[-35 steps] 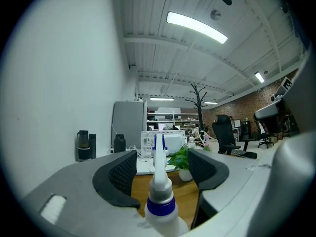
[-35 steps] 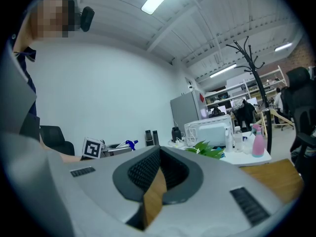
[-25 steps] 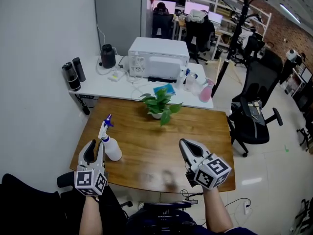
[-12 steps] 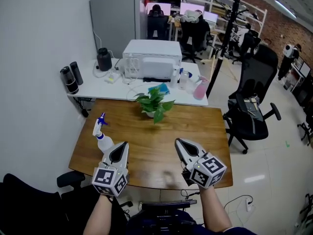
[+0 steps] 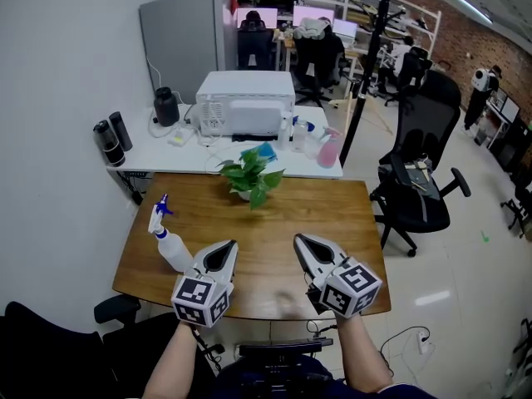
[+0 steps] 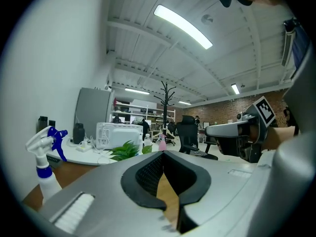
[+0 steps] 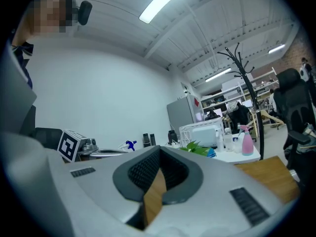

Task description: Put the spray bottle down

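One spray bottle (image 5: 172, 246) stands upright on our wooden table (image 5: 283, 214), near its left edge, nozzle uppermost. It lies just left of our left gripper (image 5: 223, 251), whose jaws are together on nothing. Our right gripper (image 5: 304, 244), likewise closed and empty, sits farther off. We judge the bottle already set down.

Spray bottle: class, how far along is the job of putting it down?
Done: the spray bottle stands upright on the wooden table, touched by neither gripper. In hand: nothing; the left gripper and the right gripper are both shut and empty. Left: nothing that these views show.
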Available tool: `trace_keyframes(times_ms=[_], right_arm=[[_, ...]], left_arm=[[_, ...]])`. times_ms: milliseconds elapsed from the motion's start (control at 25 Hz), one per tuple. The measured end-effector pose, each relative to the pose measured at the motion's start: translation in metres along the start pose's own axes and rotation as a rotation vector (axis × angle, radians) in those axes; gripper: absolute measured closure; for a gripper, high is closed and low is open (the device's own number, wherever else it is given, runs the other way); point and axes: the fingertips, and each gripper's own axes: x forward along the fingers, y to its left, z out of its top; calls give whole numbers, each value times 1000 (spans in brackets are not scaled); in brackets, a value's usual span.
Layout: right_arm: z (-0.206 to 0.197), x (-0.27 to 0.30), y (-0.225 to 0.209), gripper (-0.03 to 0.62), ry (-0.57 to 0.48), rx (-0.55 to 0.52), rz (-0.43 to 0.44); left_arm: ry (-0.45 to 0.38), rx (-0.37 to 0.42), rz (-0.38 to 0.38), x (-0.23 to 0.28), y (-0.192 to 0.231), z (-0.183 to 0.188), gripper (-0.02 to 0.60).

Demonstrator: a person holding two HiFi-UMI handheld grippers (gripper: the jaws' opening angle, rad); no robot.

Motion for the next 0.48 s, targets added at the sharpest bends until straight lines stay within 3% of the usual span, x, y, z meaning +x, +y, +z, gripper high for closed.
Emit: trace_keyframes(times_ms=[480], right_arm=[[-1, -2, -2, 594, 1, 5, 2]], left_arm=[[25, 1, -25, 2, -8, -5, 572]])
